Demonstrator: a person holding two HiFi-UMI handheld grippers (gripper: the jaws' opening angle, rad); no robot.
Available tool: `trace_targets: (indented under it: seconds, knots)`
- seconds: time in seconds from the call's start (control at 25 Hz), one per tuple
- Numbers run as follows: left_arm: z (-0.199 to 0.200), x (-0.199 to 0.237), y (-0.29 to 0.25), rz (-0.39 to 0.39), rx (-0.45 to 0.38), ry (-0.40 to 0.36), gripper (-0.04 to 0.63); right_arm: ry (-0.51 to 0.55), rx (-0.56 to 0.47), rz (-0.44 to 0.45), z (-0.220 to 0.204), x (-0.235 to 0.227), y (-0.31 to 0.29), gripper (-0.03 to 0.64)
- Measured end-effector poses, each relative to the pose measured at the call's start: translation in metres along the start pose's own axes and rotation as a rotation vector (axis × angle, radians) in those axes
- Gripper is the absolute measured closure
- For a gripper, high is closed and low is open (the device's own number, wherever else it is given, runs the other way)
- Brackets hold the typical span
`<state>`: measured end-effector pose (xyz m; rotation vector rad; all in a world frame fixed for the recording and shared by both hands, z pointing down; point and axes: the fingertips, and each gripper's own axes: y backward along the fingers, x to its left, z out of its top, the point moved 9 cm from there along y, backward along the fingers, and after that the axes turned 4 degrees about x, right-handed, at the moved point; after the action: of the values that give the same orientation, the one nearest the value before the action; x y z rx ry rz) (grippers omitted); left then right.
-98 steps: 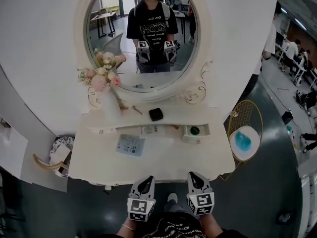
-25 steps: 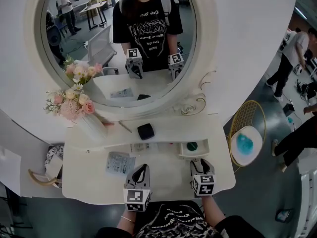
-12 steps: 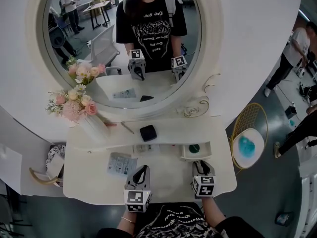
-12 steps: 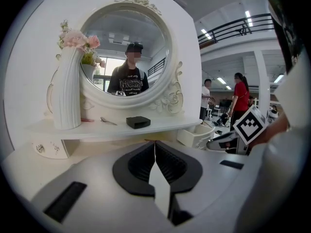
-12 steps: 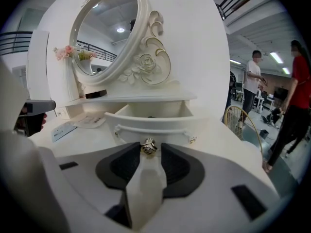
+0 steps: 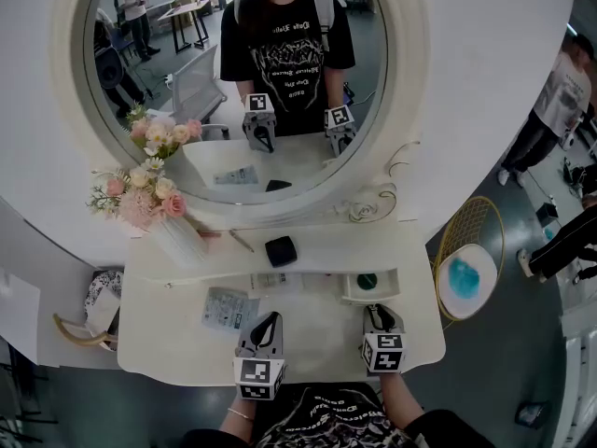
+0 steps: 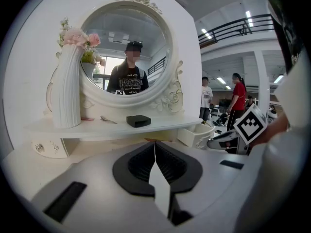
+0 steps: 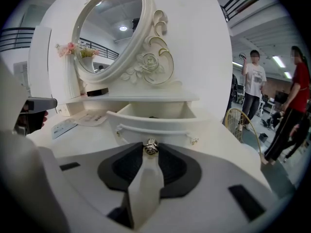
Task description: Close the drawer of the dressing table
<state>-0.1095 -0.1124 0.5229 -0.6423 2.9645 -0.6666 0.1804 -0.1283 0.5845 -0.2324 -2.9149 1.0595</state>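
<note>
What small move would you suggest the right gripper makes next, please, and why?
Probably push straight forward, towards the mirror. The right gripper has just been closing its fingers around the knob of the drawer, which stands pulled out from the dressing table, so sliding it in looks like the natural next step.

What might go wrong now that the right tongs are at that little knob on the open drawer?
The right tongs have just been closing on the small knob, gripping it only at their tips, so they may slip off when pushing. A push that is off-line could jam the drawer crooked. A hard shove might shake the tall vase on the shelf above.
</note>
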Motion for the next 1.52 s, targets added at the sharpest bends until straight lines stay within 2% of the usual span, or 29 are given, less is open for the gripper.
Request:
trace_targets:
  seconds: [1.52]
  knots:
    - [-0.0013, 0.0035, 0.0009, -0.004, 0.012, -0.015, 0.578, 0.04, -0.001, -0.01, 0.0051, 0.0027, -0.002, 0.512]
